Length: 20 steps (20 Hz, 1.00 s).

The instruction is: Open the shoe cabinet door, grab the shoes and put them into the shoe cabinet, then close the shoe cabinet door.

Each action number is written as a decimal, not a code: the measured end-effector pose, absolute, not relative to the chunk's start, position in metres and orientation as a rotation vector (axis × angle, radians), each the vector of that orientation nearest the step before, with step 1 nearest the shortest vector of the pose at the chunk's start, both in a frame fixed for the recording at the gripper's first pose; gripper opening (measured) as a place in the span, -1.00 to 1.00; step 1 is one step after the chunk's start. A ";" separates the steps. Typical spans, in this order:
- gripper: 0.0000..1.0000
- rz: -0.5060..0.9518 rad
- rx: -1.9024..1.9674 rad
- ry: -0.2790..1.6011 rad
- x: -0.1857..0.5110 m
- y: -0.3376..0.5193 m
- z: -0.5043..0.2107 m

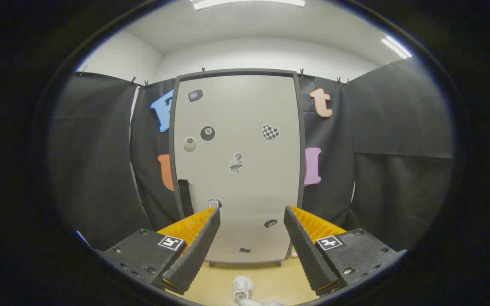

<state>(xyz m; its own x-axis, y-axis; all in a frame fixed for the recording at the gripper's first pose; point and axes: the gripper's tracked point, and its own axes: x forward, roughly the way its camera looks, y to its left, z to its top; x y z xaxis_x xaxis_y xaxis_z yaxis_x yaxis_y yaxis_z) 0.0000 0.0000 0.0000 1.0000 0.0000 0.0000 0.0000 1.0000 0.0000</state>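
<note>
A tall grey shoe cabinet [236,170] stands upright ahead of me against the black cloth wall. Its door is shut and carries several small stickers. A dark handle [184,196] runs down the door's left edge, just above my left finger. My gripper [251,214] is open and holds nothing; it points at the lower part of the door from a distance. A white shoe [243,290] lies on the wooden floor below and between the fingers, partly cut off.
Black cloth walls [100,170] close in on both sides of the cabinet. The light wooden floor [270,276] runs from the cabinet's base toward me. A small green and pink object [294,253] sits by the cabinet's bottom right corner.
</note>
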 end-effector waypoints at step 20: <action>0.98 0.001 -0.021 0.028 0.024 0.026 -0.018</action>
